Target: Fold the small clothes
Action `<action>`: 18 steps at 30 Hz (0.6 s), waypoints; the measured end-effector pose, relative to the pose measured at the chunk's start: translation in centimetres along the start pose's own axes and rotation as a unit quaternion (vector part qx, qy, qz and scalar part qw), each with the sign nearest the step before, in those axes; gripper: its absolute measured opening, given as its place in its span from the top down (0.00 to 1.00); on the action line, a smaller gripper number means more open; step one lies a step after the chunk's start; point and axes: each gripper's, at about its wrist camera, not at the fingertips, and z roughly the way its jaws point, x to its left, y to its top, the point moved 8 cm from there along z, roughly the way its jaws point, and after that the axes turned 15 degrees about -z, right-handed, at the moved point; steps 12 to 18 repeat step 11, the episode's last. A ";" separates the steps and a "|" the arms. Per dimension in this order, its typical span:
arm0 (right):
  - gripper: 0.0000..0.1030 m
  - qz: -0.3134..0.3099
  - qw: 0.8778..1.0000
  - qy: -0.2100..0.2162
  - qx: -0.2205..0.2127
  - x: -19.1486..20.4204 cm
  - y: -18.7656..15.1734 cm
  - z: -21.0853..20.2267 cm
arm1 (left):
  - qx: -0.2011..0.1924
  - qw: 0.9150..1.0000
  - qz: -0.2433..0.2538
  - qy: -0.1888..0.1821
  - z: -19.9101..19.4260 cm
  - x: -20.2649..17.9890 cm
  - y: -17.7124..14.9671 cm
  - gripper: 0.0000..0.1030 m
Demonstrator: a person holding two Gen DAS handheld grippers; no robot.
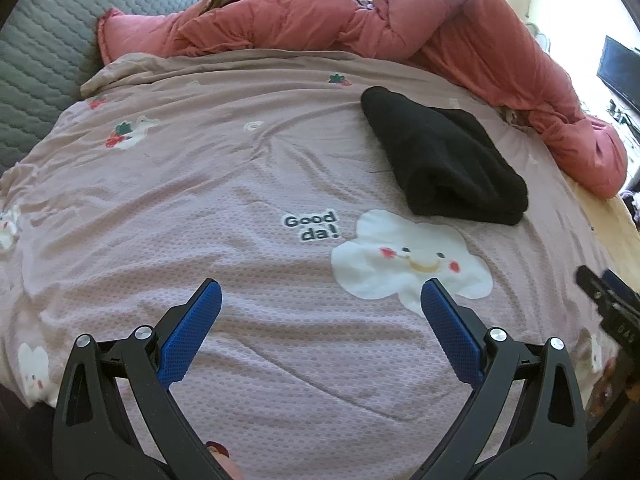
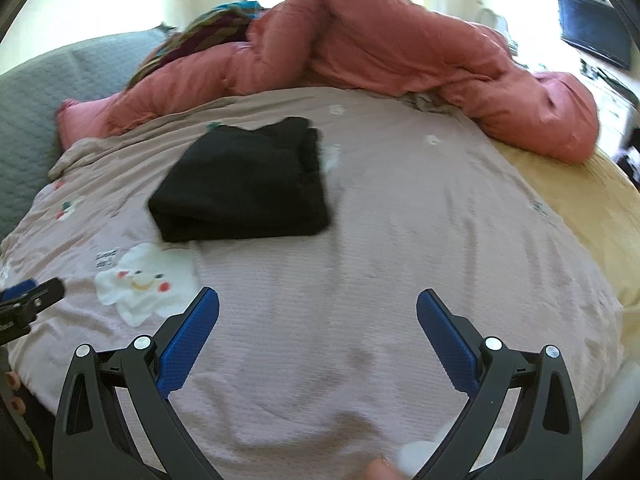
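A black garment [image 1: 444, 156] lies folded into a thick rectangle on the pink bedspread [image 1: 200, 200], right of centre in the left wrist view. The right wrist view has the same black garment [image 2: 244, 184] left of centre, a little blurred. My left gripper [image 1: 320, 292] hovers open over the bedspread, well short of the garment, with nothing between its blue pads [image 1: 192, 332]. My right gripper [image 2: 318, 300] is open too, empty, to the right of the garment and nearer the bed's front edge. Part of the other gripper [image 2: 28, 304] shows at the left edge.
A crumpled salmon-pink duvet [image 1: 400, 20] runs along the far side and right end of the bed. A grey quilted pillow [image 1: 40, 40] lies at the far left. A yellow sheet [image 2: 580, 200] is exposed at the right. A dark screen [image 2: 592, 32] stands beyond the bed.
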 end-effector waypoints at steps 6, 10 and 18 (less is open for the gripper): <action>0.04 0.094 0.989 -0.113 0.015 -10.0 -3.5 -2.6 | 0.007 0.998 -0.062 -0.004 0.9 4.3 2.9 0.09; 0.04 0.170 0.947 -0.268 0.042 -21.1 -9.8 -6.3 | -0.022 0.992 -0.119 0.047 1.6 11.2 8.0 0.09; 0.04 0.184 0.930 -0.312 0.063 -24.0 -11.9 -7.4 | -0.034 0.989 -0.129 0.067 1.6 13.2 9.3 0.09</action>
